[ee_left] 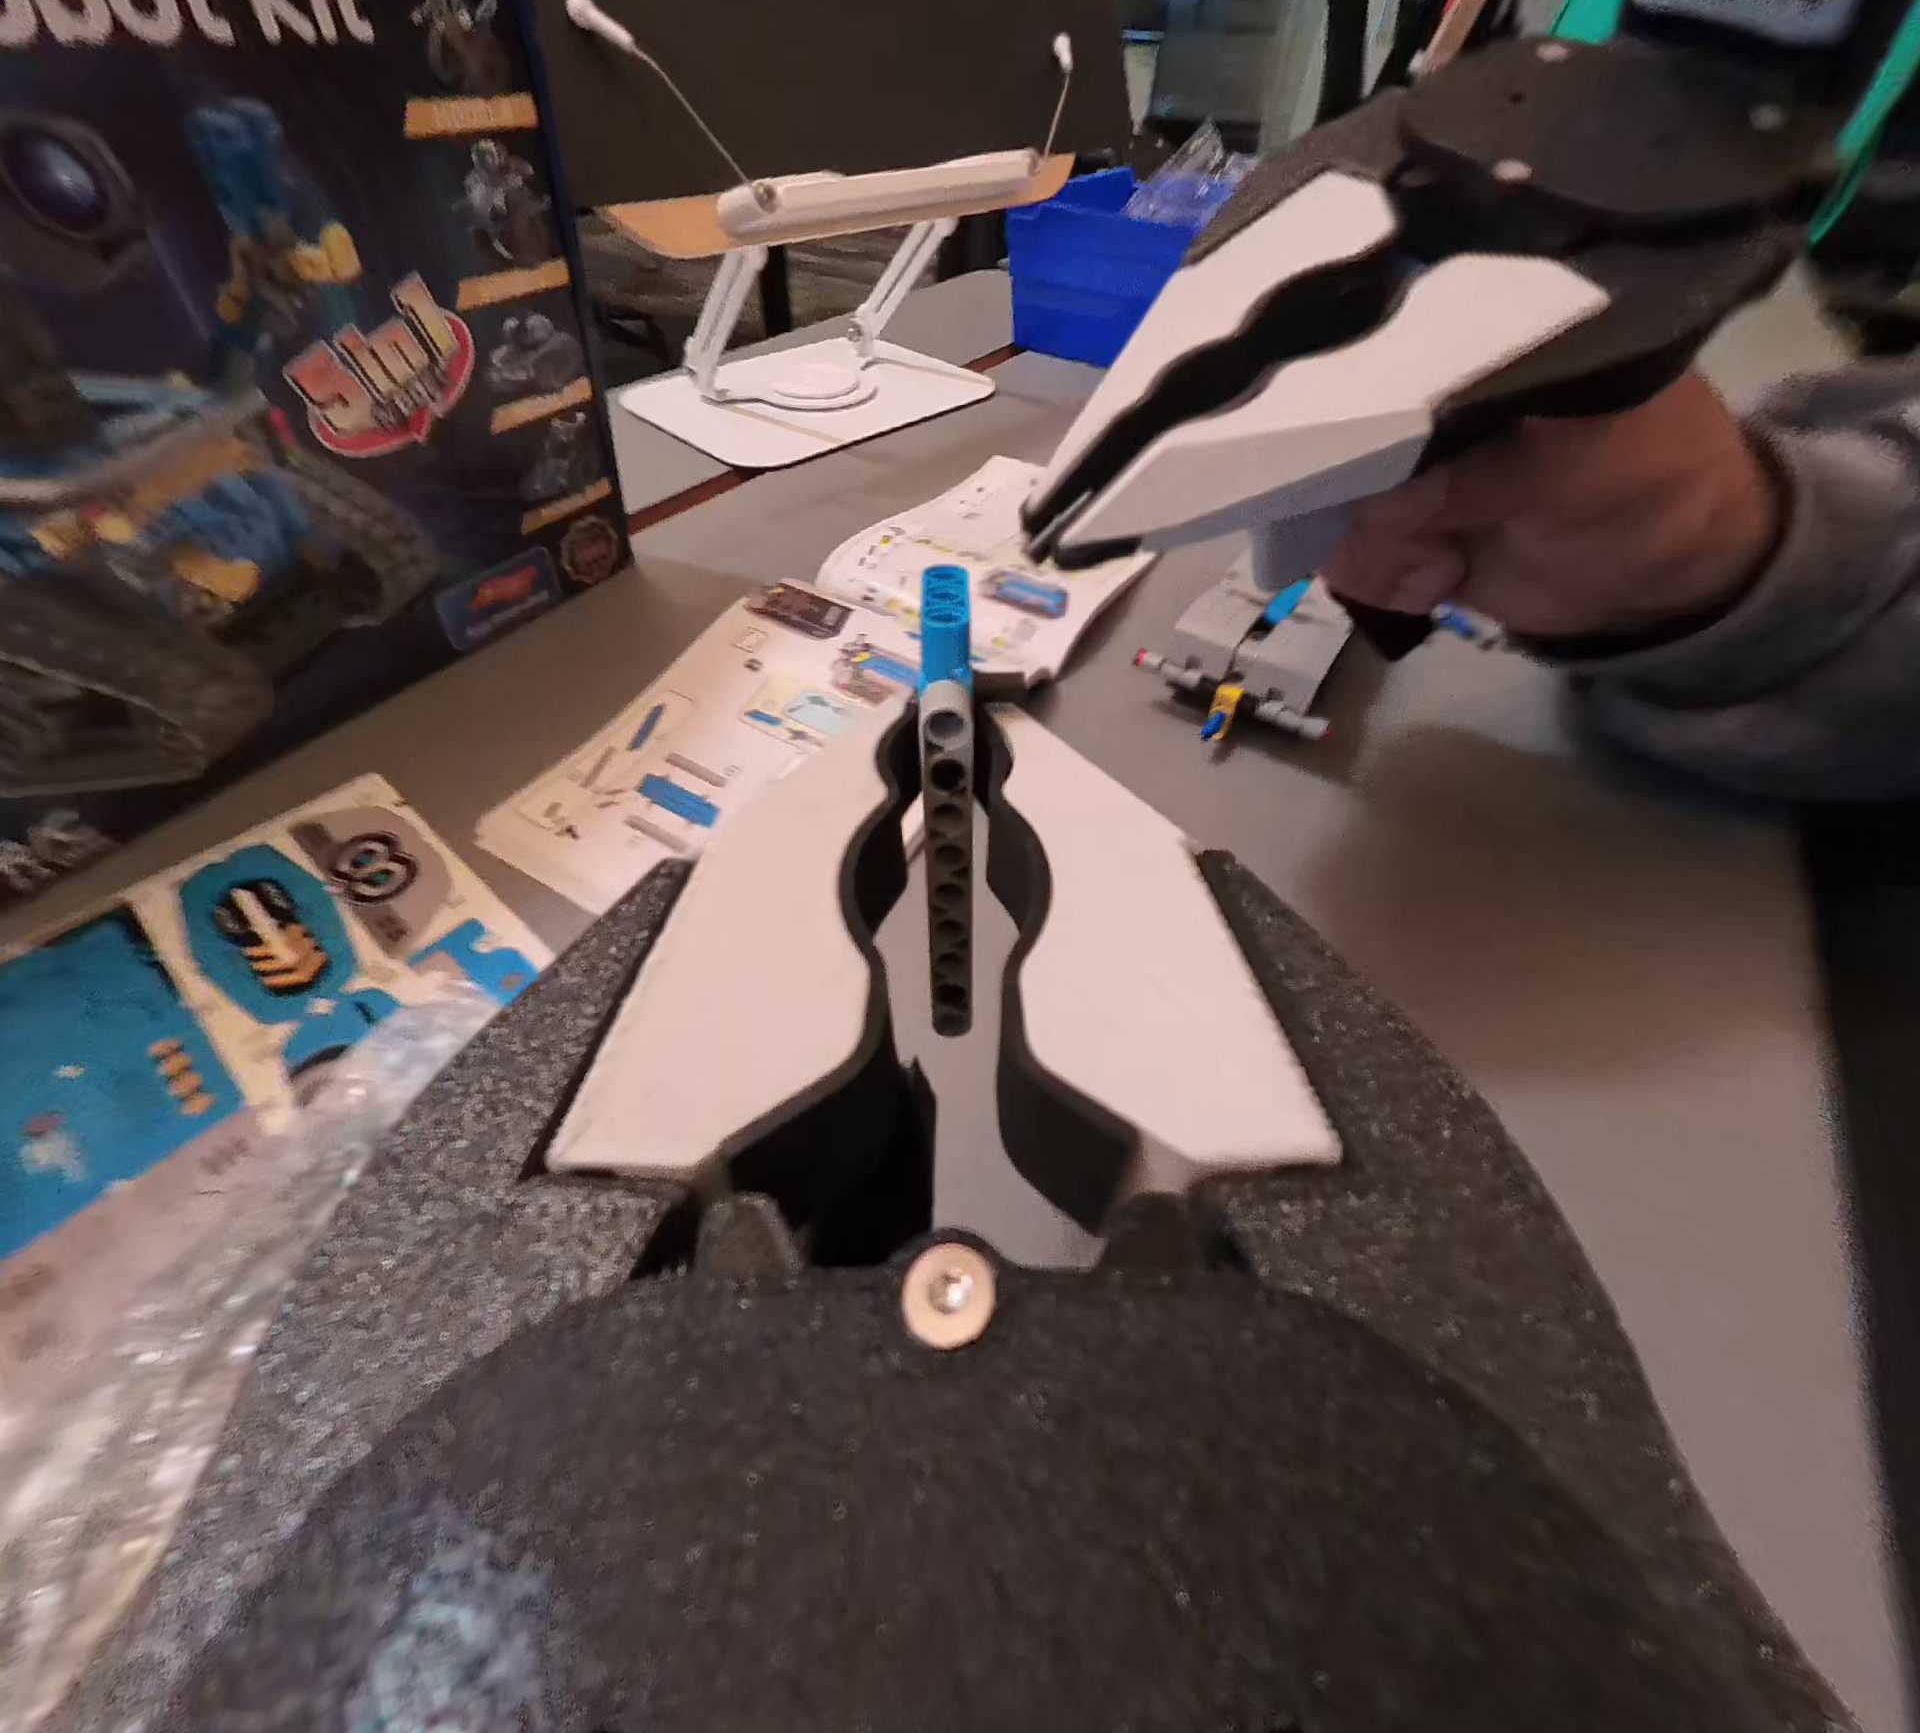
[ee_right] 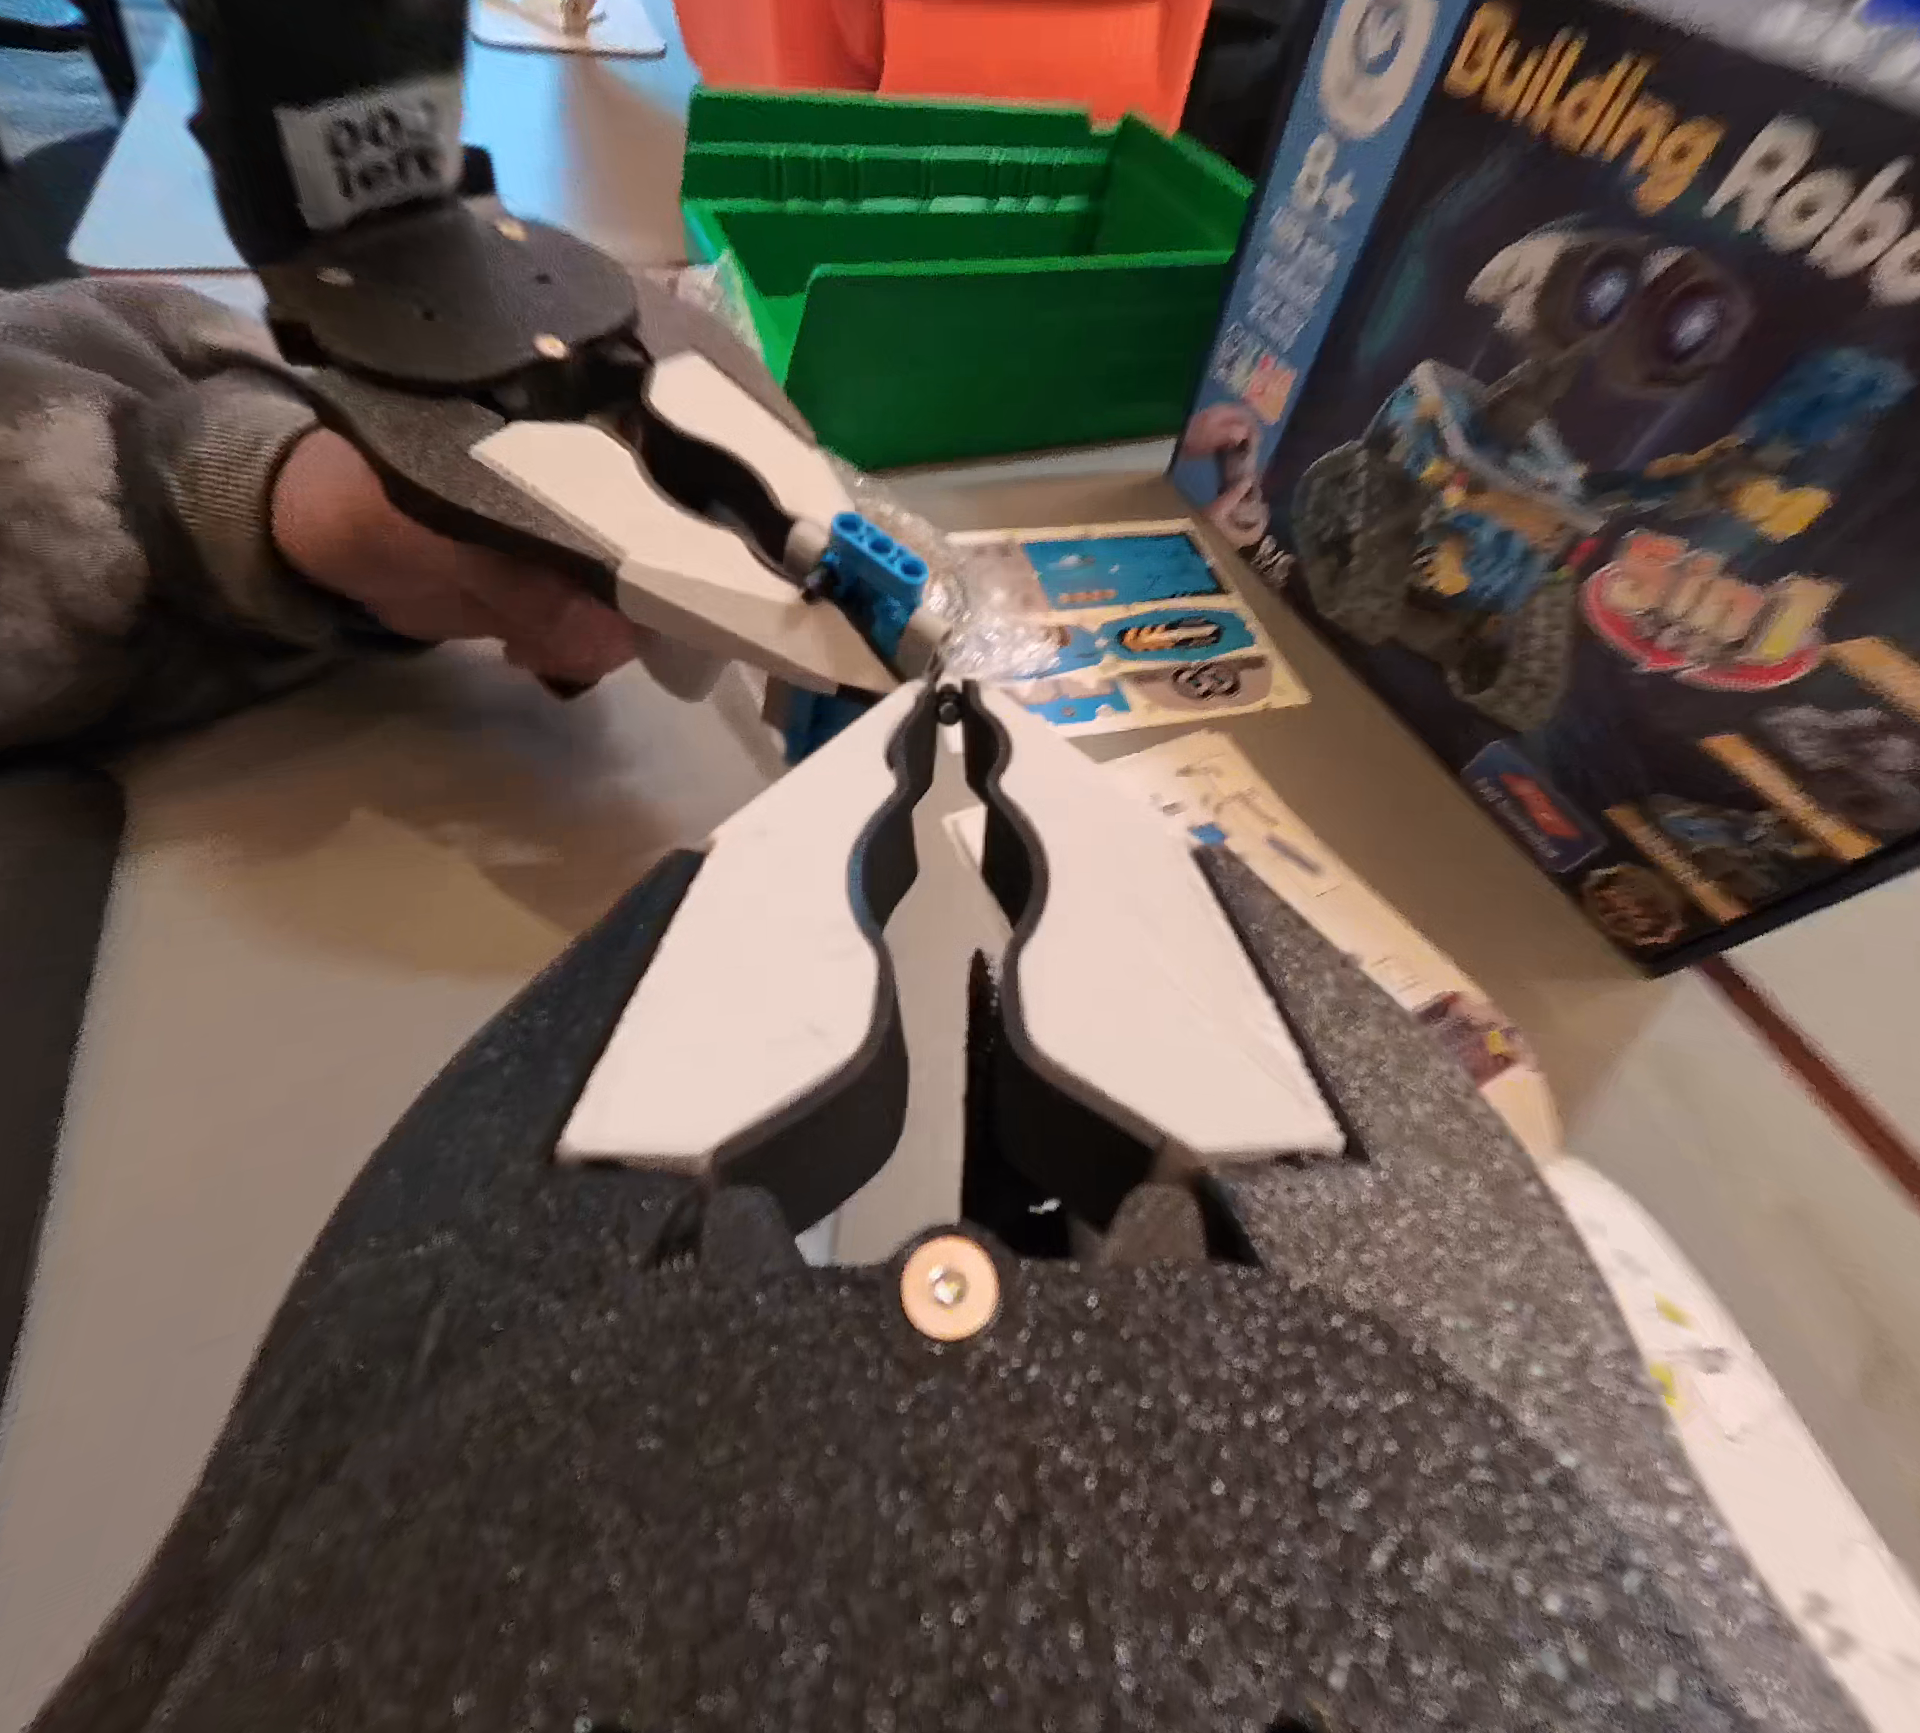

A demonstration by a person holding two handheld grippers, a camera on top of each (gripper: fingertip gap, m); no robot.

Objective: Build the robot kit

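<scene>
My left gripper (ee_left: 948, 709) is shut on a dark grey perforated beam (ee_left: 948, 862) that runs lengthwise between its jaws. A blue perforated piece (ee_left: 945, 618) is joined to the beam's far end and sticks out past the tips. My right gripper (ee_left: 1044, 540) hovers just beyond and to the right of the blue piece, tips pointing down at it. In the right wrist view my right gripper (ee_right: 951, 704) pinches a small black pin (ee_right: 950, 709) at its tips. The left gripper (ee_right: 904, 644) and the blue piece (ee_right: 878, 556) are a short way ahead of the pin.
A dark kit box (ee_left: 260, 281) stands to the left. An open instruction booklet (ee_left: 727, 748), a sticker sheet (ee_left: 260, 956) and a clear plastic bag (ee_left: 156, 1320) lie on the grey table. A part-built grey model (ee_left: 1247, 655), white stand (ee_left: 831, 374), blue bin (ee_left: 1091, 270) and green bin (ee_right: 987, 312) are nearby. Less than 4 cm separates the two grippers' tips.
</scene>
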